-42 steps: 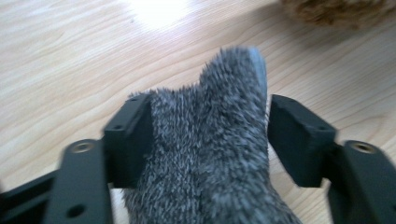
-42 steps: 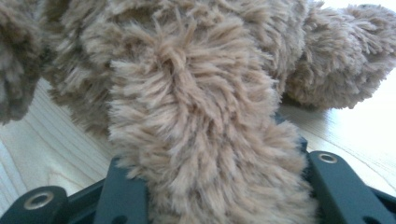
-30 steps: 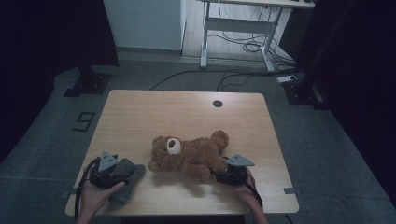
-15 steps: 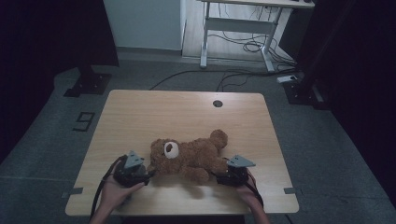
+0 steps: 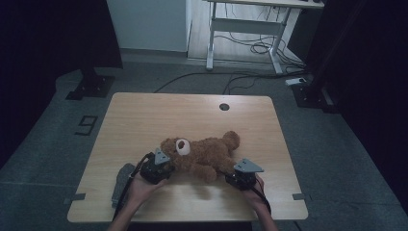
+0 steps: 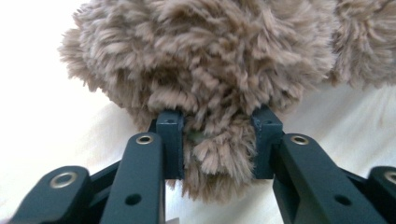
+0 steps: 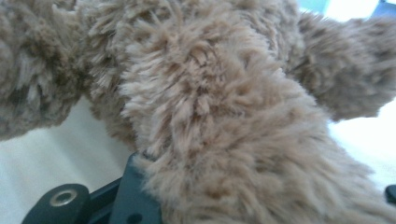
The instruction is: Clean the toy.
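From the high view, a teddy bear (image 5: 202, 154) lies on the wooden table (image 5: 159, 115) near its front edge, the left gripper (image 5: 163, 166) at its head and the right gripper (image 5: 231, 177) at a leg. In the left gripper view, the jaws, just closing, pinch a fur tuft. In the right gripper view, the jaws, just closing, are buried around a plush limb.

A light wooden counter (image 5: 144, 120) with a round cable hole (image 5: 224, 106) stands on grey floor (image 5: 57, 144). Beyond it, cables (image 5: 250, 45) trail under a white desk frame (image 5: 240, 29). Dark drapes, possibly curtains (image 5: 48, 33), flank the dim room.
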Available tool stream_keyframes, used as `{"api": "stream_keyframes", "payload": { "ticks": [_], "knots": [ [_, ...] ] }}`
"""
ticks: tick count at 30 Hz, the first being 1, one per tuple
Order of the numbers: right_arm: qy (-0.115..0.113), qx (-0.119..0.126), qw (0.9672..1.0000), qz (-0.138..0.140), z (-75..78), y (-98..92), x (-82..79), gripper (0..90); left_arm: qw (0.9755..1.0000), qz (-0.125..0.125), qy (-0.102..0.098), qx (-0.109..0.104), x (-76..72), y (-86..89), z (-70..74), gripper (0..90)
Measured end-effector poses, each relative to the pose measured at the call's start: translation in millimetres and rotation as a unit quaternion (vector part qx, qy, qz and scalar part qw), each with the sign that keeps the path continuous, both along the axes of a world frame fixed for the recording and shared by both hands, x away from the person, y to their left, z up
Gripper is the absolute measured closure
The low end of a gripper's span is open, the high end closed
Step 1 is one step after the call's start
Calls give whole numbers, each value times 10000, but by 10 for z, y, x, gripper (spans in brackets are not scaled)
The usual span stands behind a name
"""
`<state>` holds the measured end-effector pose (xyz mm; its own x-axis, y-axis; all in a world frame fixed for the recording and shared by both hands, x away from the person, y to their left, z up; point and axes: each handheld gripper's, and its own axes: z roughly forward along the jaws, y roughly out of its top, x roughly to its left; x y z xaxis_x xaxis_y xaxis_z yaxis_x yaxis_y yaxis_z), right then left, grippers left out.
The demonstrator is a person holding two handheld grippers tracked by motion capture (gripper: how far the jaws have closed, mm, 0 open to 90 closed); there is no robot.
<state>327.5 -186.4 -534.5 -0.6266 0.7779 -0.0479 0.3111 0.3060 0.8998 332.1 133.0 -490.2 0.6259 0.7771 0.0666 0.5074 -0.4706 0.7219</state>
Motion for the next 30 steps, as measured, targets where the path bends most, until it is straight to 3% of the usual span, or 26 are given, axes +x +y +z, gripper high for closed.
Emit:
{"api": "stream_keyframes", "payload": {
  "ticks": [3,7,11,16,19,21,24,30],
  "knots": [
    [-98,-32,9995,-297,-5,-44,139,612,9999,79,-122,-90,154,-109,36,655],
    [149,248,9983,-503,-49,-184,405,580,9998,77,-49,-197,288,-182,35,655],
    [266,410,9978,-452,-76,-270,488,530,9997,98,-9,-205,308,-174,-2,642],
    [326,431,9974,-471,-77,-293,454,408,9997,108,25,-197,299,-145,-15,594],
    [385,443,9966,-574,-45,-321,431,215,9996,173,56,-197,284,-121,14,456],
    [412,462,9960,-638,-7,-365,381,143,9994,244,-25,-238,239,-87,47,351],
    [370,595,9952,-685,43,-483,244,124,9991,224,-128,-343,144,-27,98,284],
    [344,869,9930,-718,121,-729,-90,122,9987,85,-169,-464,-100,104,166,258]
  ]
}}
